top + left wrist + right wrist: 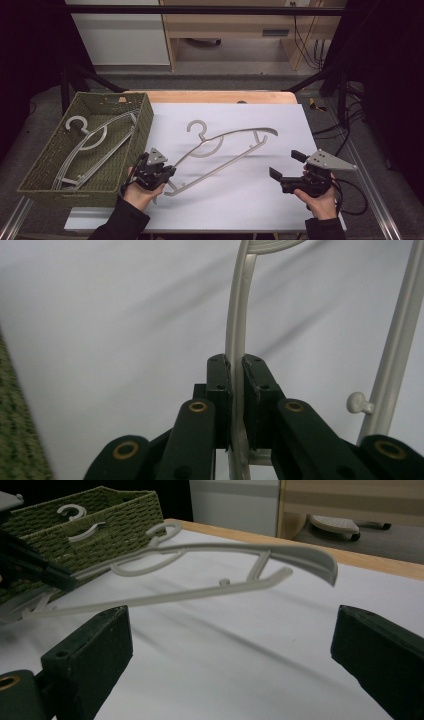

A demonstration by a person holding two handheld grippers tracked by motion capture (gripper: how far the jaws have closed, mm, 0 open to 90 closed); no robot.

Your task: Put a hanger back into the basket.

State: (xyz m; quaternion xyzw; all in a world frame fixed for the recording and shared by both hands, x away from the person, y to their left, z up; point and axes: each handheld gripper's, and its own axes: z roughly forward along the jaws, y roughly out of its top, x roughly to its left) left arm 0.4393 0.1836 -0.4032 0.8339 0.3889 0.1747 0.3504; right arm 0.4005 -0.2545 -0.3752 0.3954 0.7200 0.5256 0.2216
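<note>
A grey plastic hanger [215, 168] hangs tilted above the white sheet [240, 200], hook end toward the back. My left gripper [169, 176] is shut on its lower left end. In the left gripper view the two black jaws of the left gripper [236, 372] pinch the hanger's thin bar [239, 315]. My right gripper [286, 165] stands open at the right, clear of the hanger, with nothing between its jaws. In the right gripper view the hanger [210, 547] floats beyond the wide gap of the right gripper [230, 645], casting a shadow on the sheet.
A green woven basket [142, 125] sits at the table's left with more grey hangers [90, 142] lying in it; it also stands at the upper left of the right gripper view [115, 510]. The wooden table edge [225, 96] runs along the back. Cables [350, 200] trail at the right.
</note>
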